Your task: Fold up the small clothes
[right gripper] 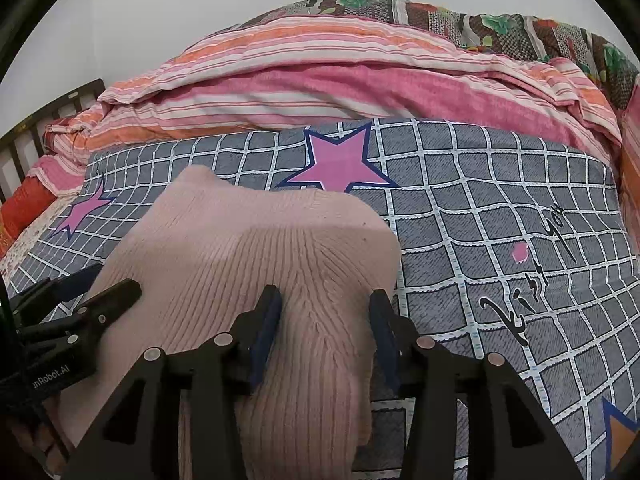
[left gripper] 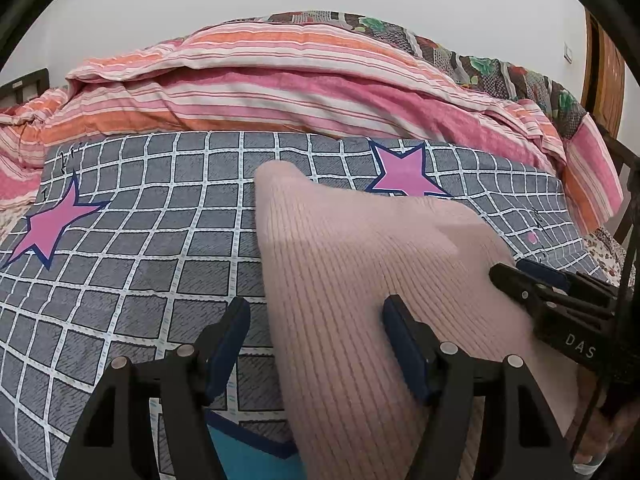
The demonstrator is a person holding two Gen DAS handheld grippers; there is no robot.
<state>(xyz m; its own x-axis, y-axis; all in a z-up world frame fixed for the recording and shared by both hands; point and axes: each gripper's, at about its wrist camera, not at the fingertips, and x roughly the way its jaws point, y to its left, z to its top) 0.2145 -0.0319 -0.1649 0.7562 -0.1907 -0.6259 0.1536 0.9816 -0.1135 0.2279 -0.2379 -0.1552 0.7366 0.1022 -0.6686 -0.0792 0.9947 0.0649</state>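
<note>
A pale pink ribbed knit garment lies on a grey checked bedspread with pink stars; it also shows in the right wrist view. My left gripper is open, its jaws straddling the garment's left edge low over the cloth. My right gripper is open, with a raised bunch of the knit between its jaws near the garment's right edge. The right gripper shows at the right of the left wrist view, and the left gripper at the left of the right wrist view.
A heap of pink and orange striped bedding lies behind the bedspread, with a dark patchwork quilt on top. A dark bed frame stands at the far left. A wooden door is at the far right.
</note>
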